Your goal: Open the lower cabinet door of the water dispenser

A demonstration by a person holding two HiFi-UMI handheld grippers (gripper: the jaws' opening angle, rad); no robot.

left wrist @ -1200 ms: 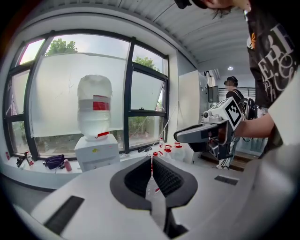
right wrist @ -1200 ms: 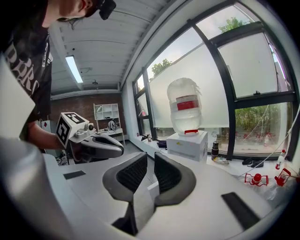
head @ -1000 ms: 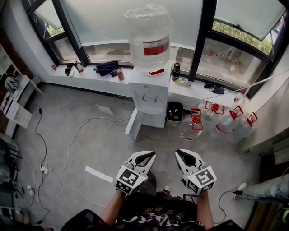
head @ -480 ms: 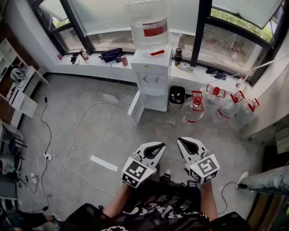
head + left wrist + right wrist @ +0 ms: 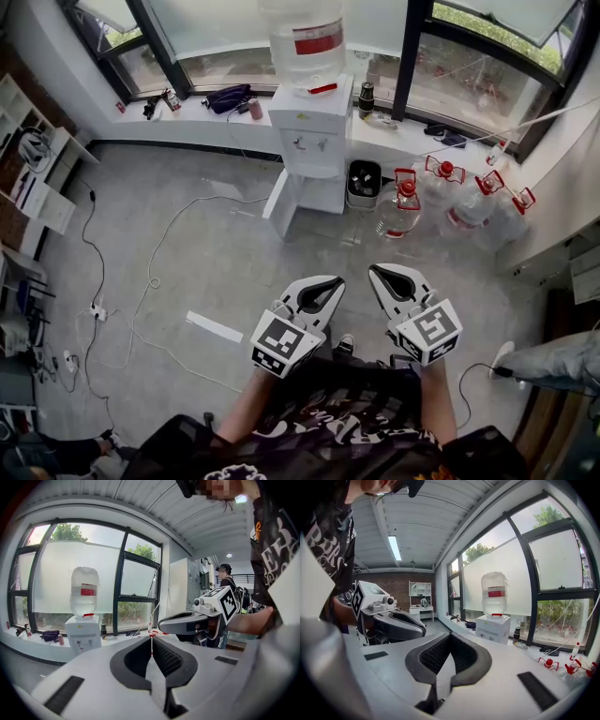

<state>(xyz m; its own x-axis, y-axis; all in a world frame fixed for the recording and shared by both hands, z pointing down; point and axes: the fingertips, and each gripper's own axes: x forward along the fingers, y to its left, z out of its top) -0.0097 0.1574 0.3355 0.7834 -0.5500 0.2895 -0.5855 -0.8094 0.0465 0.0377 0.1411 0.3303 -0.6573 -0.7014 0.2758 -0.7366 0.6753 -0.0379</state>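
The white water dispenser (image 5: 313, 131) stands against the window sill with a clear bottle (image 5: 304, 37) on top. Its lower cabinet door (image 5: 280, 206) hangs swung out to the left. Both grippers are held low in front of me, far from the dispenser, over bare floor. My left gripper (image 5: 330, 281) is shut with nothing between its jaws, and so is my right gripper (image 5: 376, 272). The left gripper view shows the dispenser (image 5: 83, 637) far off at the left. In the right gripper view the dispenser (image 5: 493, 627) is small beyond the closed jaws.
A black bin (image 5: 364, 180) and several red-capped water bottles (image 5: 403, 211) stand right of the dispenser. Cables (image 5: 159, 262) and a white tape strip (image 5: 214, 326) lie on the grey floor at left. Shelves (image 5: 28, 187) line the left wall. A person's leg (image 5: 553, 361) is at far right.
Both grippers and the head view have drawn back from the dispenser, which now looks smaller and higher in the picture. The cabinet door stays swung open.
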